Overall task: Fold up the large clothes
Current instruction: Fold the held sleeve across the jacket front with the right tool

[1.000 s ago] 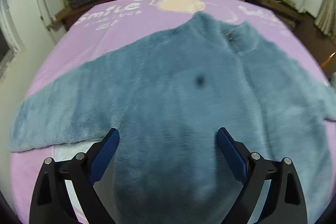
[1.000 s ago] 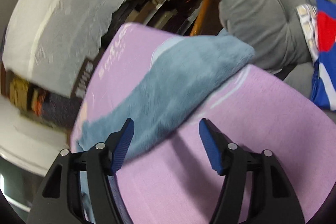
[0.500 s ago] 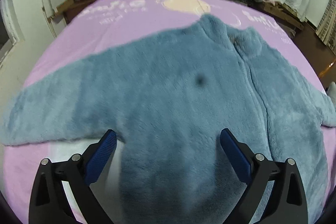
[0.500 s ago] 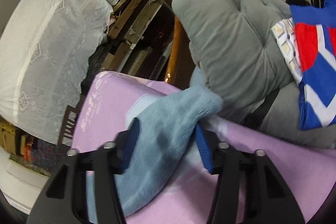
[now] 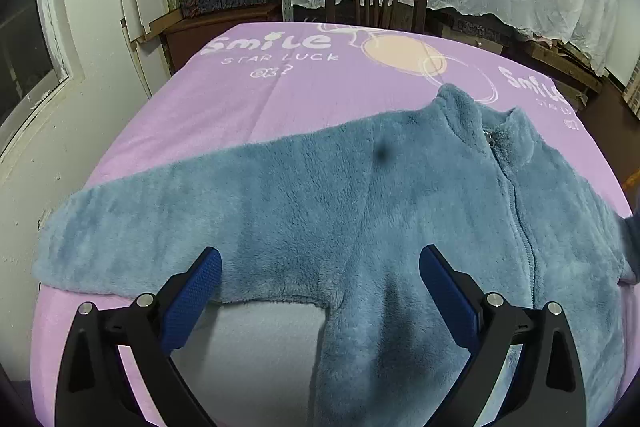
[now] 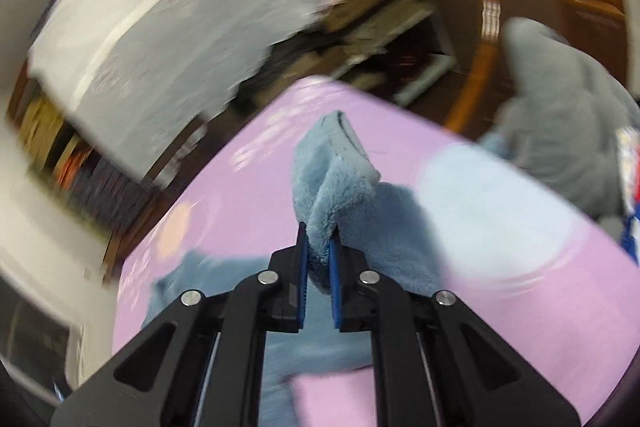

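**A:** so what's the fabric like?

**B:** The jacket [image 5: 360,211] is thick, fuzzy, grey-blue fleece with a stand-up collar and a zip down the front. It's spread flat, front up, on a tabletop [image 5: 248,107] under a smooth lilac cover printed with white "Smile / Star Luck" lettering and a pale round shape.

**A:** and the left gripper?

**B:** The left gripper [image 5: 320,291] has its fingers spread wide, nothing between the ribbed blue pads. The armpit and side of the body lie right ahead between them; one sleeve runs out past the left finger [image 5: 192,303]. The hem is cut off behind the black finger frames.

**A:** right one?

**B:** The right gripper [image 6: 319,259] is clenched on the other sleeve's cuff [image 6: 336,183]. A fold of fleece is pinched between the pads and the cuff sticks up beyond the fingertips, its opening showing. The rest of that sleeve droops down to the right of the fingers.

**A:** anything unclear?

**B:** The right view is badly smeared; the background is mush. In the left view the held sleeve is cut off at the right edge.
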`<state>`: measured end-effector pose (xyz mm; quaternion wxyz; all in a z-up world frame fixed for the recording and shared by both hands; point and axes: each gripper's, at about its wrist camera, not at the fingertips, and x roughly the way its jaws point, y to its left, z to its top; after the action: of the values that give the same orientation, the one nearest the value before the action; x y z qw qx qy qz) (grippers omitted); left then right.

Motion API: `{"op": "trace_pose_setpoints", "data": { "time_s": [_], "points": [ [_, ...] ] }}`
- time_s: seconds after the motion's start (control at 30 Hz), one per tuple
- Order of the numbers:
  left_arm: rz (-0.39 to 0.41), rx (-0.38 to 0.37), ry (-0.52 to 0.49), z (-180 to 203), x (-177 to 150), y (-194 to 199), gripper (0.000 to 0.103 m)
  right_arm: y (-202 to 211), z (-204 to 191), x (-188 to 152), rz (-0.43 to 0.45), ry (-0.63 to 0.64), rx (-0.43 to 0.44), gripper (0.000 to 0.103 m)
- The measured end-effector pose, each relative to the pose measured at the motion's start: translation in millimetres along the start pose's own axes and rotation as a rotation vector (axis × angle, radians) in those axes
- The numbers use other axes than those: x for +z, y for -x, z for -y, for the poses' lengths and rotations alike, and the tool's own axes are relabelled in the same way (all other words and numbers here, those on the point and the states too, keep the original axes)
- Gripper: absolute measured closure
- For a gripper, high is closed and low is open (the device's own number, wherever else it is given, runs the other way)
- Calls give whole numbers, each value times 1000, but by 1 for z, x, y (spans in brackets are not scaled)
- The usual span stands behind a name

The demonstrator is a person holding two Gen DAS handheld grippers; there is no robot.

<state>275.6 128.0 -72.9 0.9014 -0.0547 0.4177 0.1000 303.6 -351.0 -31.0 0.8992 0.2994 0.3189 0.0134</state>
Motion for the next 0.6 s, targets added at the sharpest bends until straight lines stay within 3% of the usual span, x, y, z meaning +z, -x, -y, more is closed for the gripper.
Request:
{"op": "trace_pose_setpoints", "data": {
  "time_s": [0.23, 0.4, 0.5, 0.53, 0.6],
  "points": [
    [-10, -35, 22, -7, 1, 5, 4, -41, -105, -73, -195, 215, 133, 94],
    [-12, -61, 15, -6, 1, 6, 3, -78, -128, -128, -384, 289, 120, 94],
    [-10, -86, -9, -1, 0, 9, 4, -87, -127, -146, -432, 352, 100, 92],
    [-7, -91, -19, 2, -2, 11, 4, -82, -128, -147, -430, 384, 98, 89],
    [-4, -114, -44, 8, -3, 13, 4, -71, -128, -145, -456, 409, 137, 71]
  ]
}}
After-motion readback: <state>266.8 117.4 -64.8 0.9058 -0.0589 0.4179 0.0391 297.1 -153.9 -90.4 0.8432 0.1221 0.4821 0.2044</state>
